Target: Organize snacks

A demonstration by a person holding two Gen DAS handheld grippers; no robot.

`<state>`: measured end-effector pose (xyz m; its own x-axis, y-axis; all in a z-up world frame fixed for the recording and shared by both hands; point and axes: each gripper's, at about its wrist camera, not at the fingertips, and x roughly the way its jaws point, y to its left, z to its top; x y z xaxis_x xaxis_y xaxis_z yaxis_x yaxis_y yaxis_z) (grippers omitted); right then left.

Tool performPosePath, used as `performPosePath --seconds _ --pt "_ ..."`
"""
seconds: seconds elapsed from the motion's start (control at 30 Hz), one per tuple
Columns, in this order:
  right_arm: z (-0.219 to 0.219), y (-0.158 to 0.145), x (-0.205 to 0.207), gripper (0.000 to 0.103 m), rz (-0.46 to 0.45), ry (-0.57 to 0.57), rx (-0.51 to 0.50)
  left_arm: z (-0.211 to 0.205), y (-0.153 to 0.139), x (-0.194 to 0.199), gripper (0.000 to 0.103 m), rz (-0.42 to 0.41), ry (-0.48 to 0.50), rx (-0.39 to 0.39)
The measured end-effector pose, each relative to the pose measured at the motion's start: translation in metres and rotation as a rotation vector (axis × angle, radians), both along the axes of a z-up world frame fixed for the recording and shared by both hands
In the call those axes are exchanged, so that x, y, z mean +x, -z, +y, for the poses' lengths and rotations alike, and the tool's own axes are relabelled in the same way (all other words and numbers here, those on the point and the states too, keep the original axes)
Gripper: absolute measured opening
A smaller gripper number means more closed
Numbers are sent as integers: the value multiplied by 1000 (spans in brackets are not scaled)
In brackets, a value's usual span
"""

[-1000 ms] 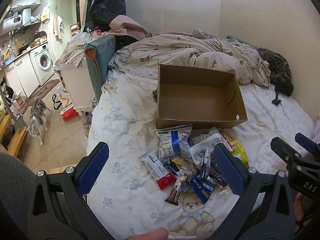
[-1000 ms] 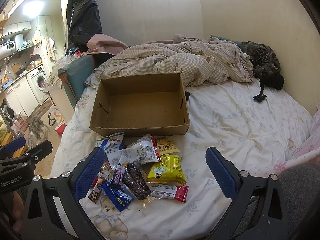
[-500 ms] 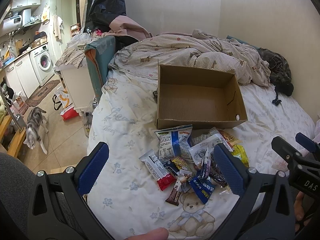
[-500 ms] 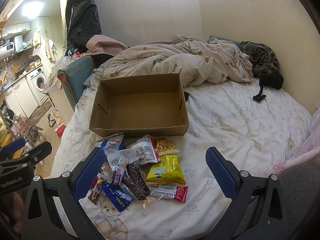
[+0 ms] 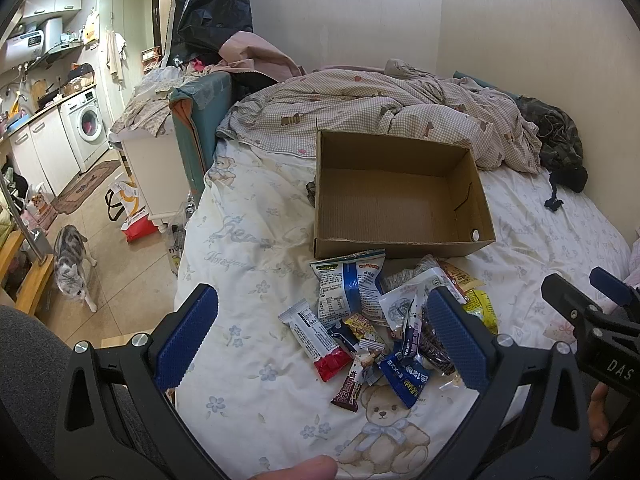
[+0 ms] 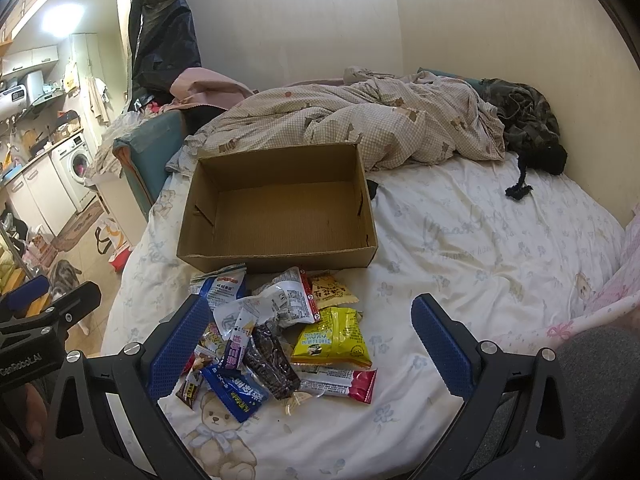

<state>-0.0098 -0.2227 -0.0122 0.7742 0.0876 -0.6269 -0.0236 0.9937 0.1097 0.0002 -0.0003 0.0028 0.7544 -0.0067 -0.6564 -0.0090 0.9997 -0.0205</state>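
On the bed a heap of snack packets lies just in front of an open cardboard box, whose inside is bare. In the right wrist view the box sits at twelve o'clock from the heap, its near wall touching the topmost packets. A yellow packet lies at the heap's three o'clock side, with a red-ended bar below it and a blue packet at six o'clock. The left hand-held gripper hovers over the heap with its jaws spread wide, holding nothing. The right hand-held gripper likewise stands wide apart and empty above the packets. A cat walks the floor at nine o'clock.
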Motion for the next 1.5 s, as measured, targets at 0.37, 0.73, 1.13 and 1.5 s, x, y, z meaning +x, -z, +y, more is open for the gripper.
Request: performPosePath --seconds 0.37,0.73,1.13,1.5 --pt "0 0 0 103 -2 -1 -3 0 -1 0 103 0 -1 4" --pt "0 0 1 103 -6 3 -2 4 1 -1 103 -2 -8 5" --pt "-2 -1 3 103 -3 4 3 5 0 3 103 13 -2 -9" --pt "-32 -19 64 103 86 -59 75 11 -10 59 103 123 30 43"
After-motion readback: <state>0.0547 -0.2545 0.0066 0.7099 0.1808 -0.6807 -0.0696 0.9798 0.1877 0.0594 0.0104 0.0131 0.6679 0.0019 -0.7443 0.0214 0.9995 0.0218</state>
